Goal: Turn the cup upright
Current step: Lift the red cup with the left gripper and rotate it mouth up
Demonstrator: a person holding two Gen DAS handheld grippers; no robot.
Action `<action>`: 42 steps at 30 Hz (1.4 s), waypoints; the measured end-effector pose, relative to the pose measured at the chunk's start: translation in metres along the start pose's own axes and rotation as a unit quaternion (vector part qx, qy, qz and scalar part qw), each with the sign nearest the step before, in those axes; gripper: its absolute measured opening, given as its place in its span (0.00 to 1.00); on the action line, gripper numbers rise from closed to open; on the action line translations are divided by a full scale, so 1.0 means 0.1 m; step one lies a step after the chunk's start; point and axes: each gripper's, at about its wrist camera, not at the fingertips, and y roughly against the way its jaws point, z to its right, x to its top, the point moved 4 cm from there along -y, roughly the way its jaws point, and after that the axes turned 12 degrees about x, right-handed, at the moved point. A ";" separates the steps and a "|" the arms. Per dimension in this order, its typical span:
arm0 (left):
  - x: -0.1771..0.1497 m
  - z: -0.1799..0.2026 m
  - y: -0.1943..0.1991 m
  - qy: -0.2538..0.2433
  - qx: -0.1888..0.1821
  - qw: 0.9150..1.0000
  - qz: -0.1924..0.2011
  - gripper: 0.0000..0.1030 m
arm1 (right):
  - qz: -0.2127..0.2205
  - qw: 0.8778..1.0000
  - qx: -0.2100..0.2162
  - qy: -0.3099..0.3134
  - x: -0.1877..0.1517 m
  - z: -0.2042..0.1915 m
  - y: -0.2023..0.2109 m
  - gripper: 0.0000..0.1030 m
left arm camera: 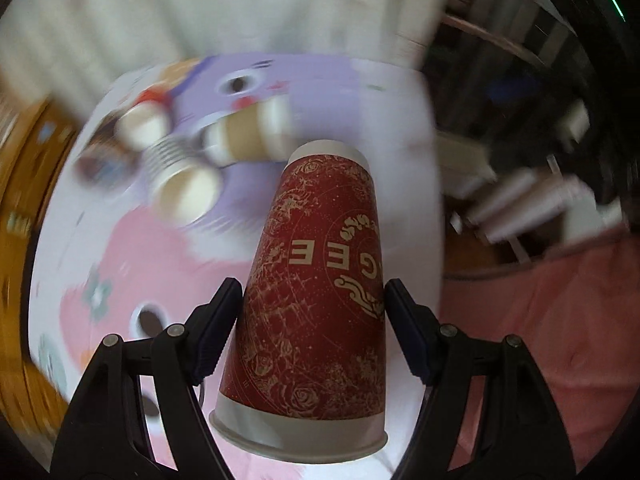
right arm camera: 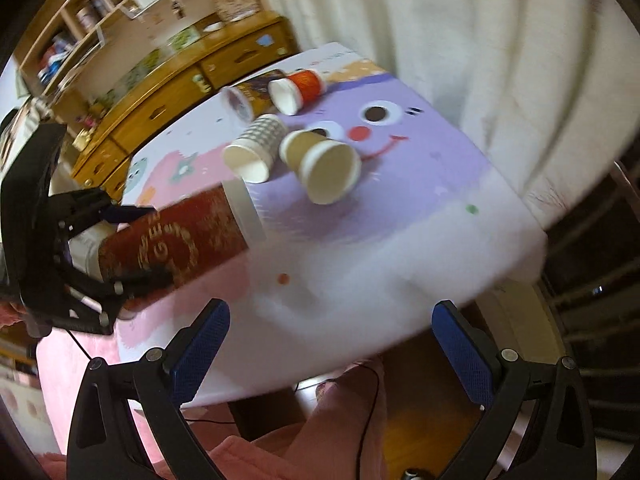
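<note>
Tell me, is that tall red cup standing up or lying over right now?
Tipped, not upright. The red cup is held off the table in the left gripper, lying nearly sideways in the right wrist view.

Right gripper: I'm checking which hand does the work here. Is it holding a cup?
No, the right gripper stands open and empty, while the left gripper clamps the red cup.

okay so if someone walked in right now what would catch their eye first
The tall red cup with gold patterning, clamped in the left gripper above the cartoon-print table. Behind it, toward the curtain, several smaller paper cups lie tipped on their sides, while the right gripper hangs open and empty at the table's near edge.
</note>
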 end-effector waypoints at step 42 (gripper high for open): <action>0.61 0.04 -0.51 -0.196 0.001 0.976 -0.097 0.78 | -0.051 0.994 0.021 0.096 1.06 0.31 -0.33 1.00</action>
